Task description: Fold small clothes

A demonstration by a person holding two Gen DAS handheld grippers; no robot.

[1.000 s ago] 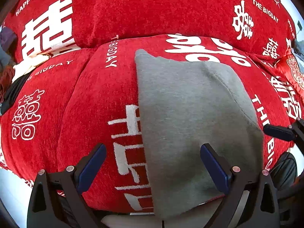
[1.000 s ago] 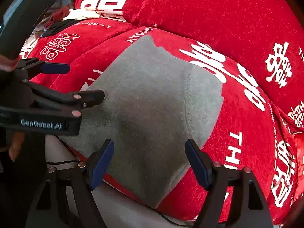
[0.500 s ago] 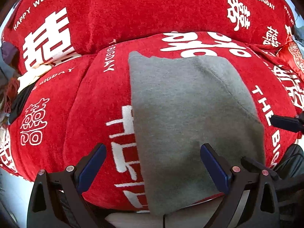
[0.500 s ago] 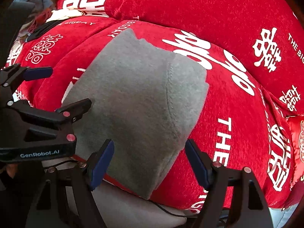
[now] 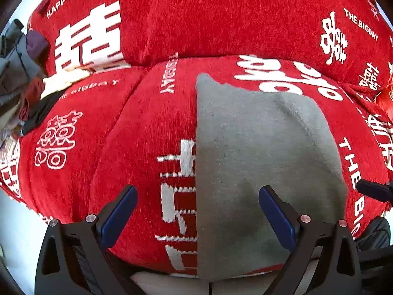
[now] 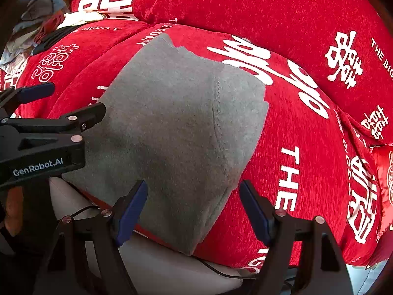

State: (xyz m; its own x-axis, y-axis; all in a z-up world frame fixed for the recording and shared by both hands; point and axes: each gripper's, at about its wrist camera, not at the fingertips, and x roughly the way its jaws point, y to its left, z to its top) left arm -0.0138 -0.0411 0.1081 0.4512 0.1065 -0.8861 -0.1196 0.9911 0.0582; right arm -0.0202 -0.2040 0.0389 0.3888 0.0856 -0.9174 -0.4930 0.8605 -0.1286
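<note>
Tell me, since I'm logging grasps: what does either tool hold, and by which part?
Nothing. The left tool and right tool hover open over the flat grey fleece garment.

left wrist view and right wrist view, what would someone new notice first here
The bright red cover with large white lettering fills nearly both views, draped over the cushions. A grey garment lies flat across its middle and hangs over the near edge. The left gripper and right gripper frame the bottom, jaws open and empty, above that near edge.
</note>
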